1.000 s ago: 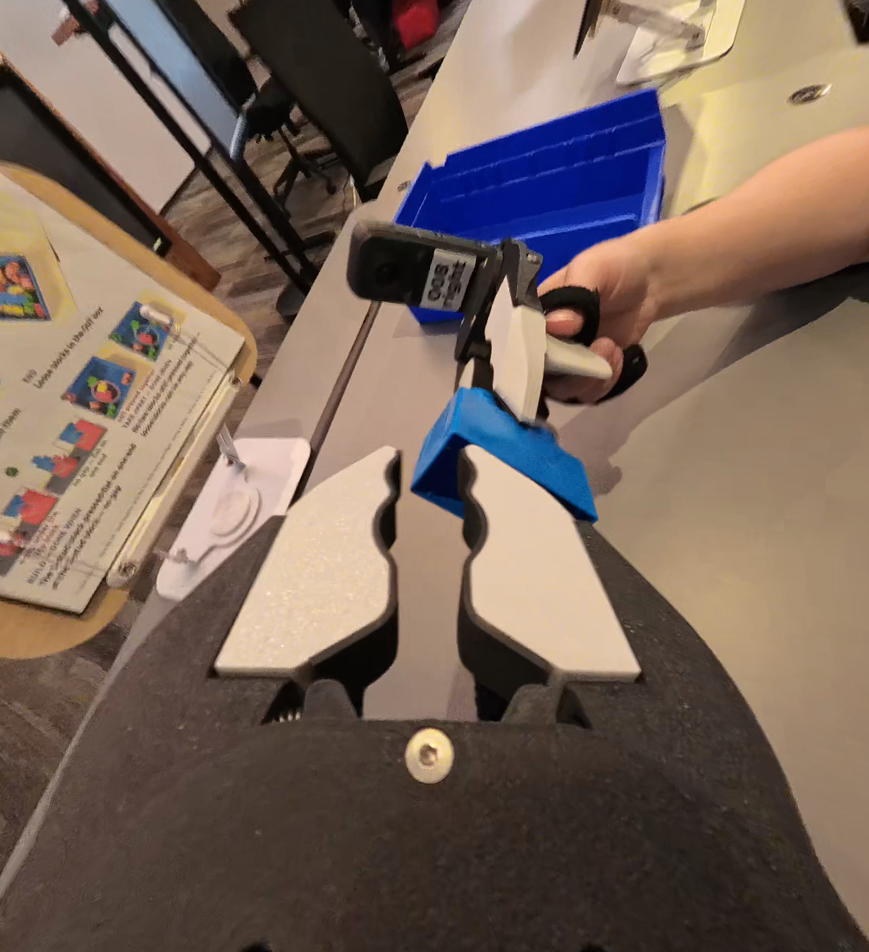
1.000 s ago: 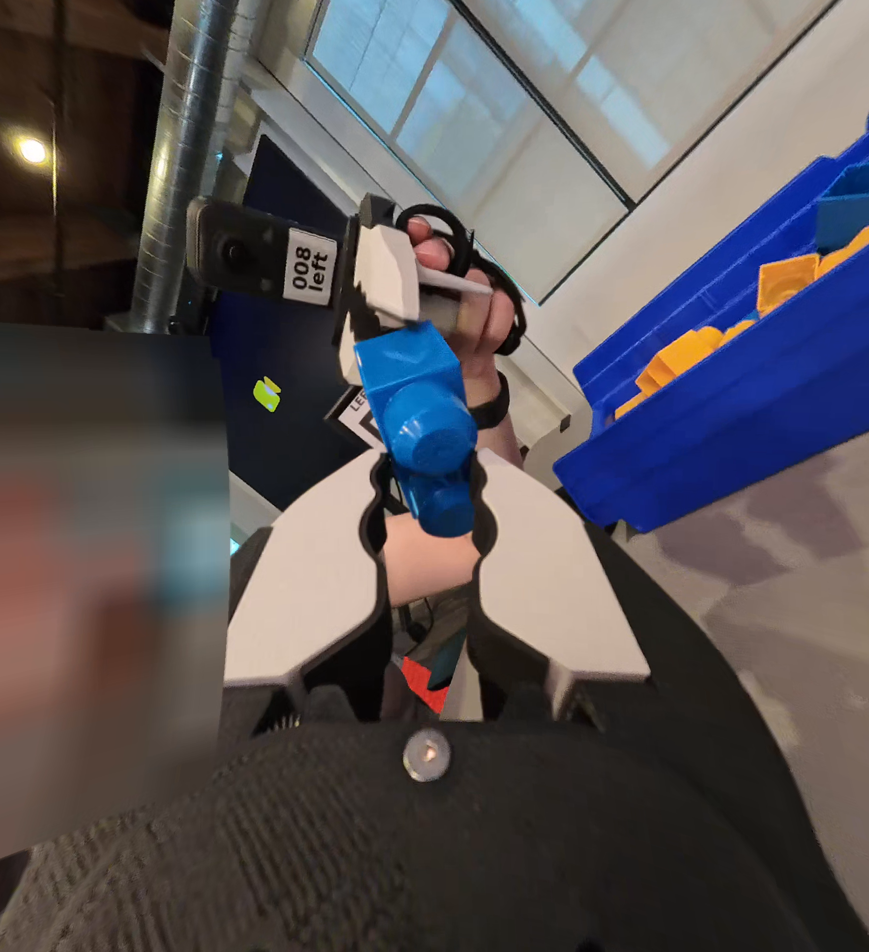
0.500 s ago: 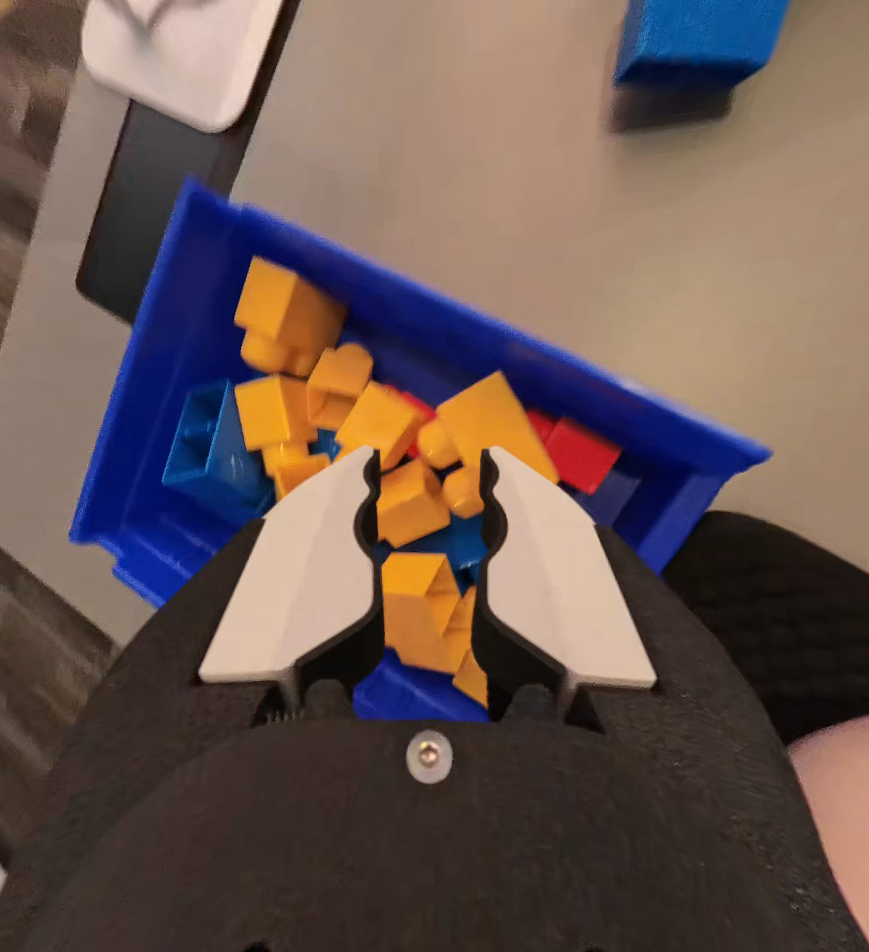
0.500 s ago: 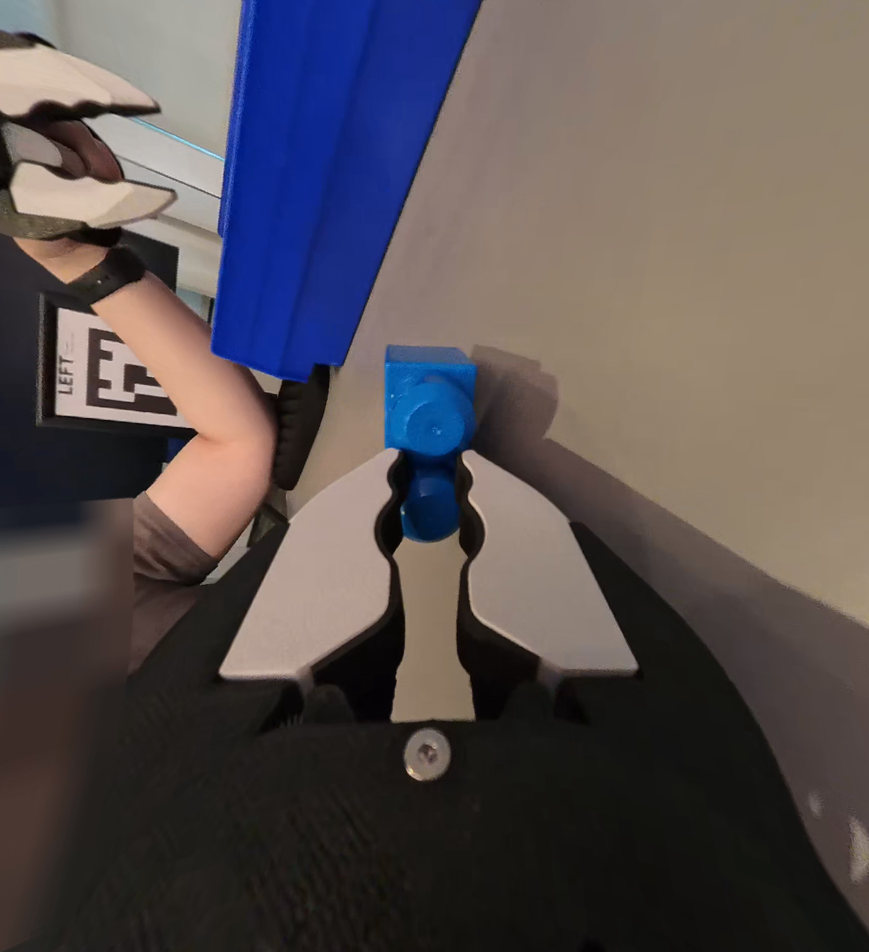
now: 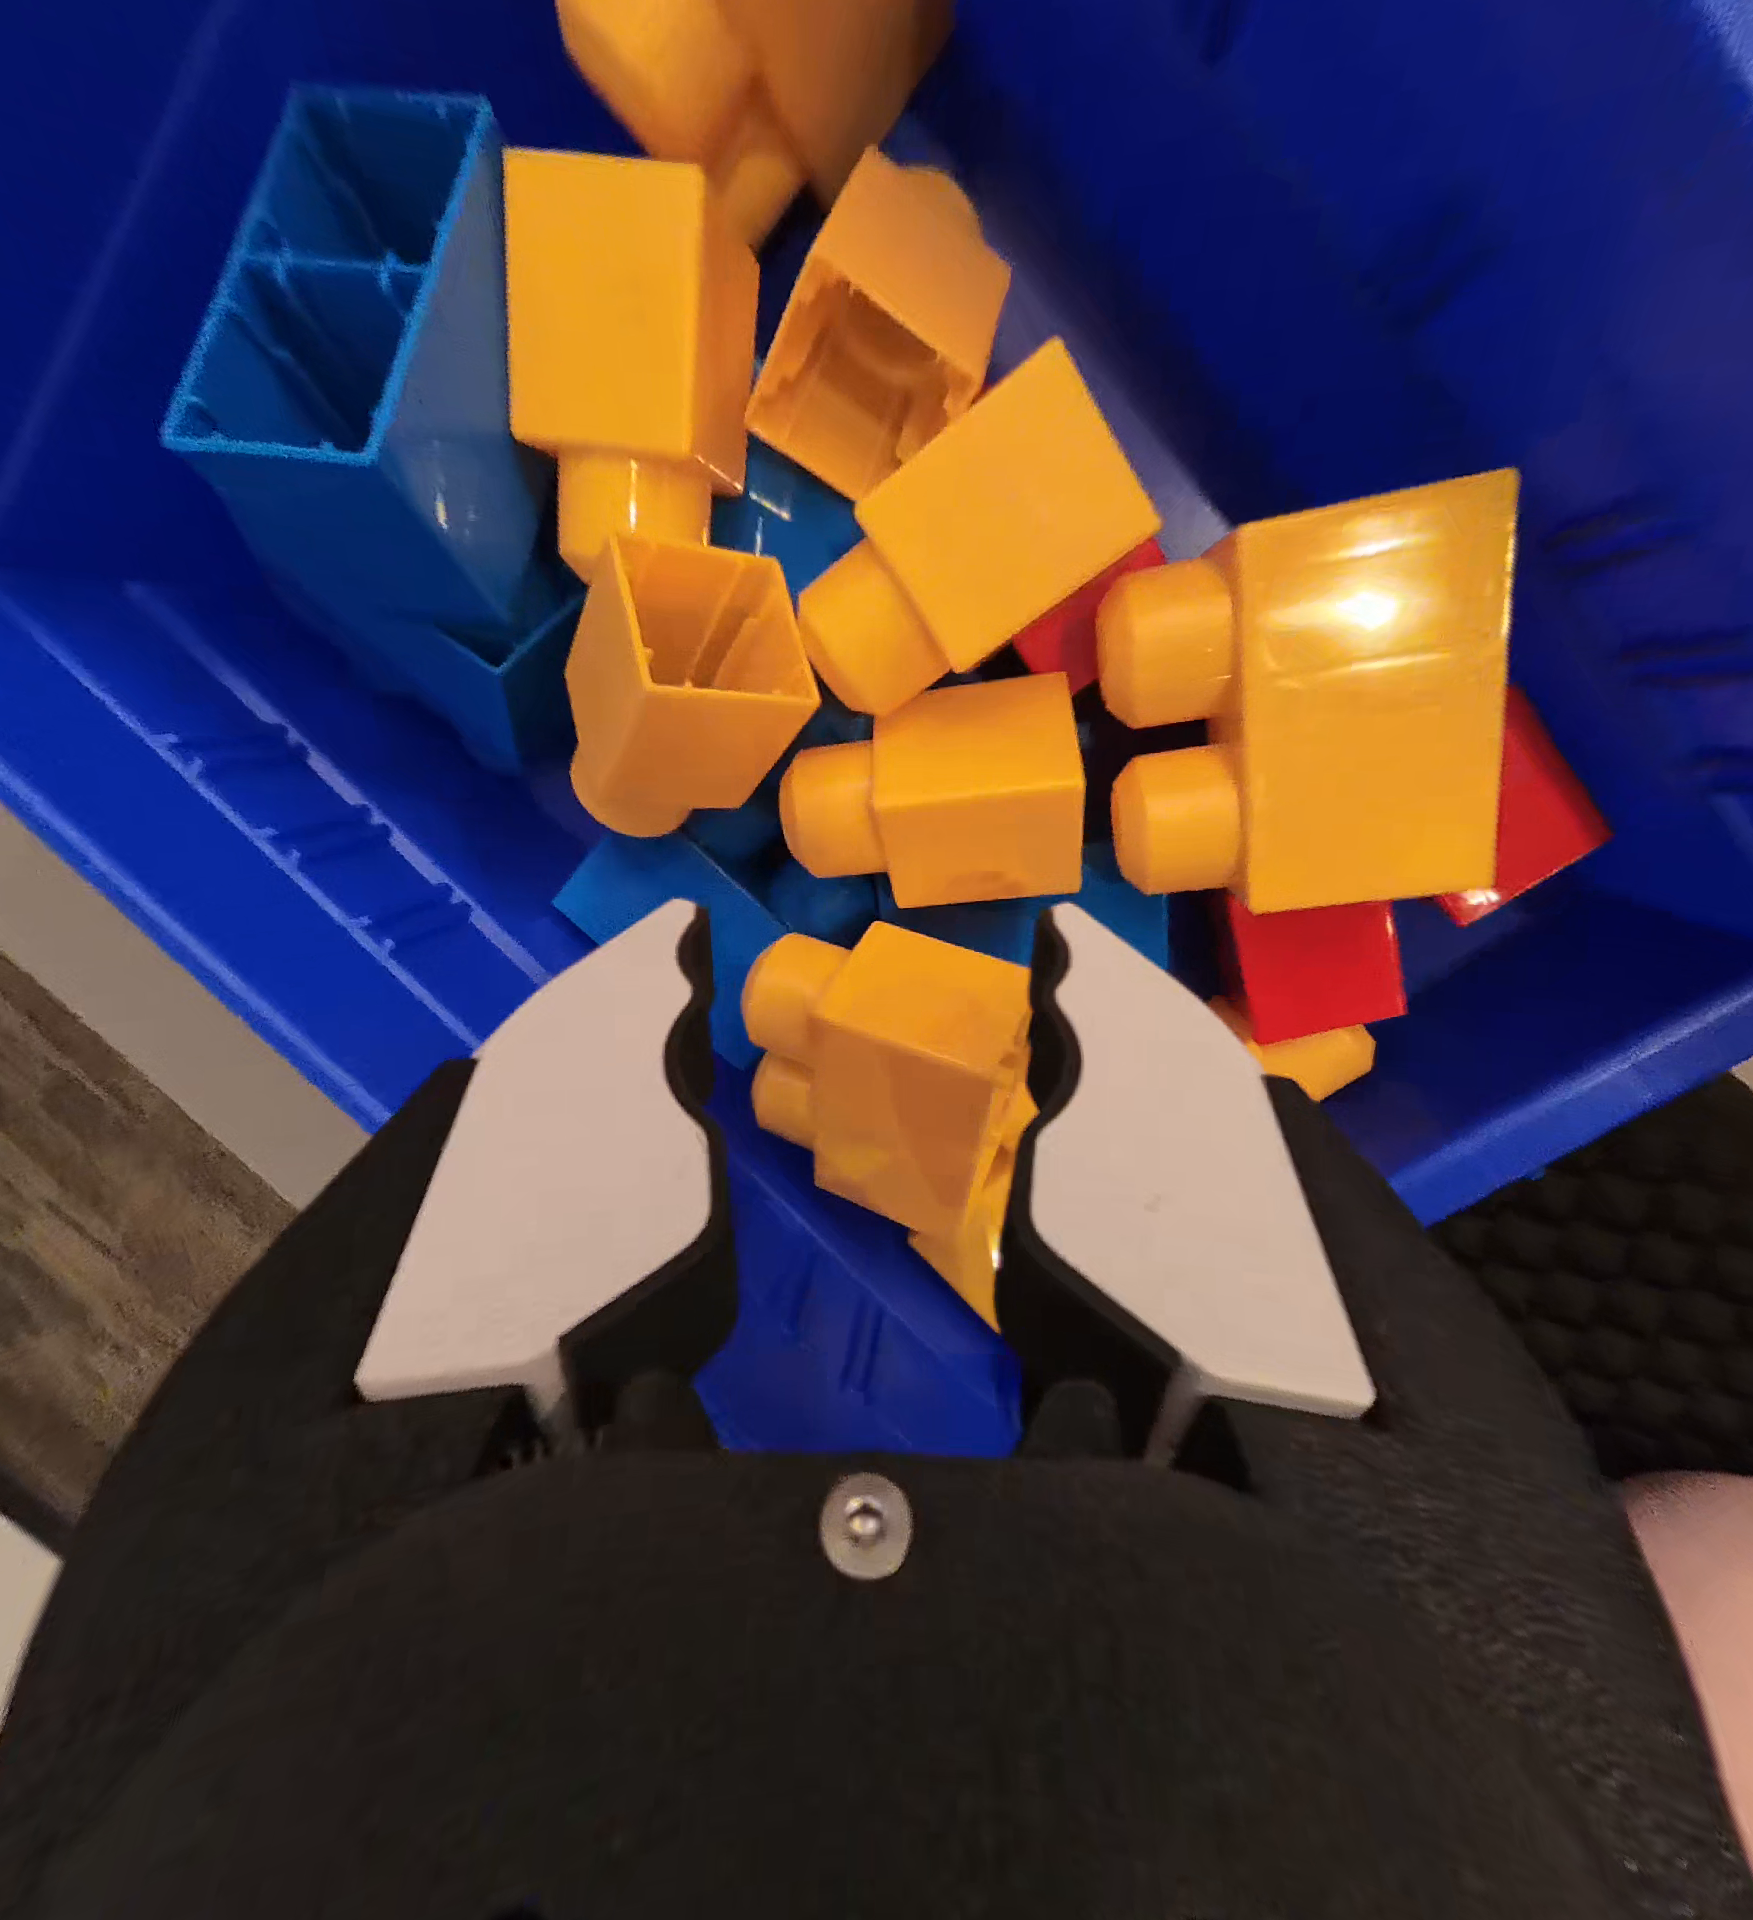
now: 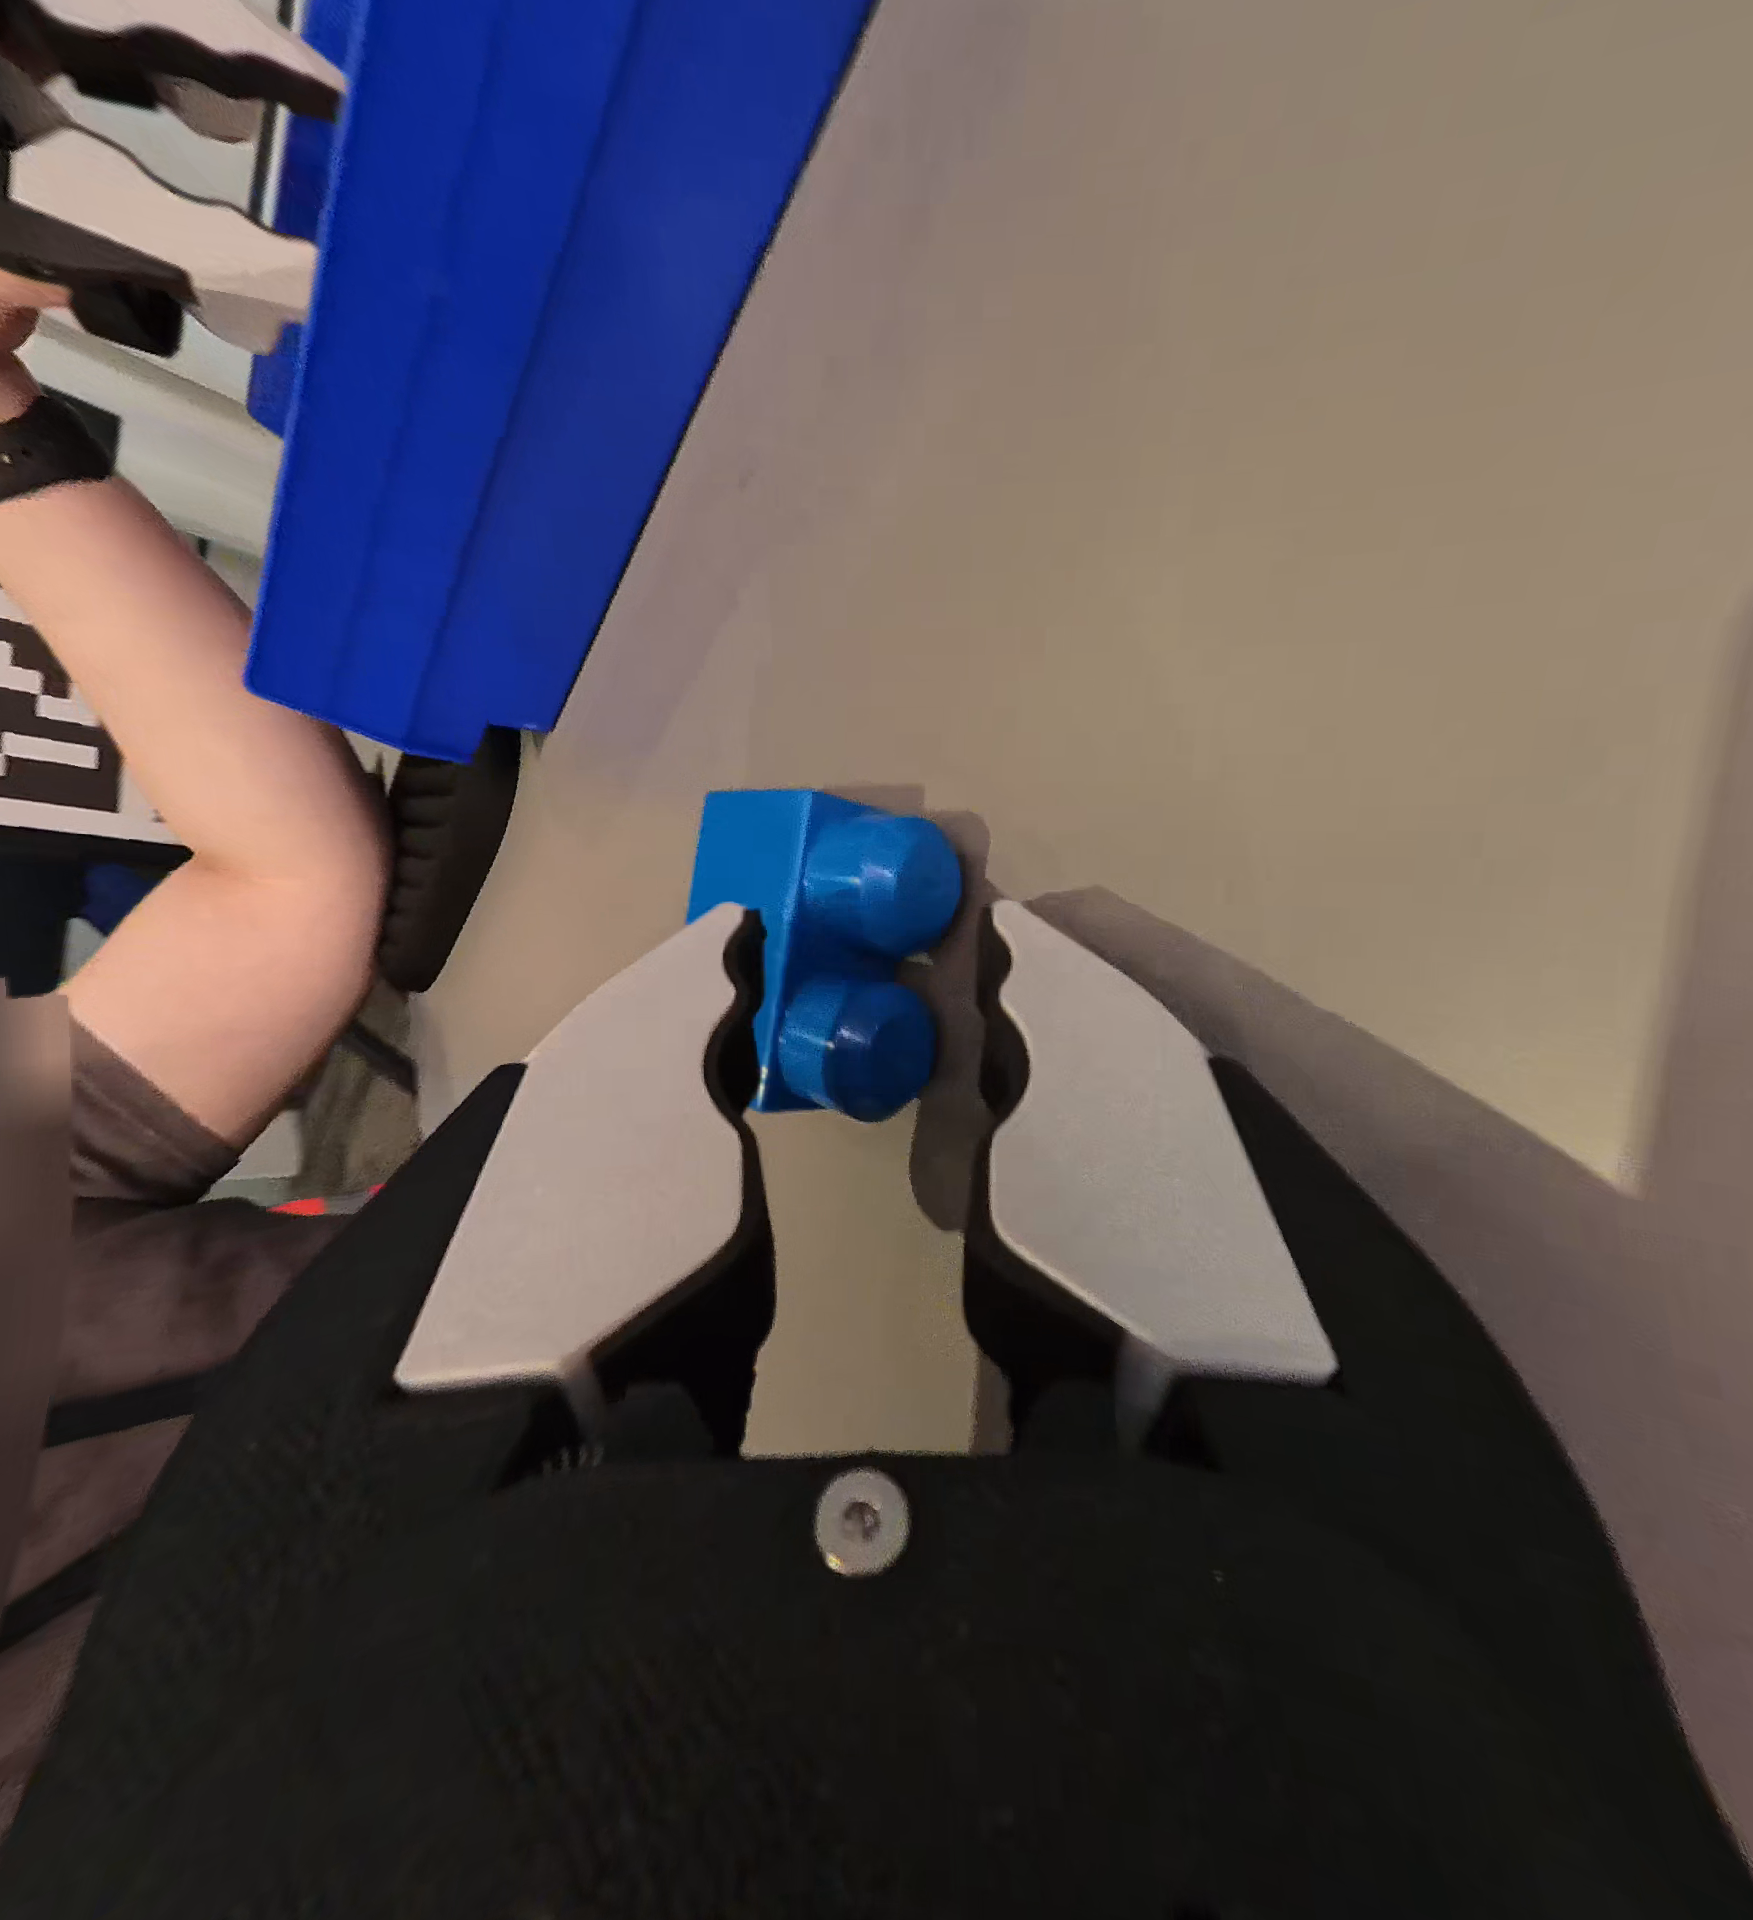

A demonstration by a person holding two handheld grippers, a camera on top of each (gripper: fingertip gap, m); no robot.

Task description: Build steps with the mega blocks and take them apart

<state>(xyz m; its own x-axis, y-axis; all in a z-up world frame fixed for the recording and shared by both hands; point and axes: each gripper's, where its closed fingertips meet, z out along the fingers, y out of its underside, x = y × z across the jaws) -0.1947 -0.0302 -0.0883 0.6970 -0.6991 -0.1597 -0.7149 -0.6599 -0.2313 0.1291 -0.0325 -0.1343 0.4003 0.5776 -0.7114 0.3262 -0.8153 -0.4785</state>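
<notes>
The left gripper [image 5: 872, 987] hangs over the blue bin [image 5: 259, 831], its jaws parted wide around a yellow block [image 5: 903, 1081] with 2 studs that lies at the near end of the pile, though I cannot tell whether the fingers touch it. Around it in the bin lie more yellow blocks [image 5: 976, 790], a hollow blue one [image 5: 332, 312] at the far left and red ones [image 5: 1308, 966] at the right. The right gripper [image 6: 867, 977] is open on the bench [image 6: 1267, 416], its fingers loosely flanking a blue block [image 6: 830, 935] with 2 studs that stands just beside the bin's [image 6: 498, 364] corner.
</notes>
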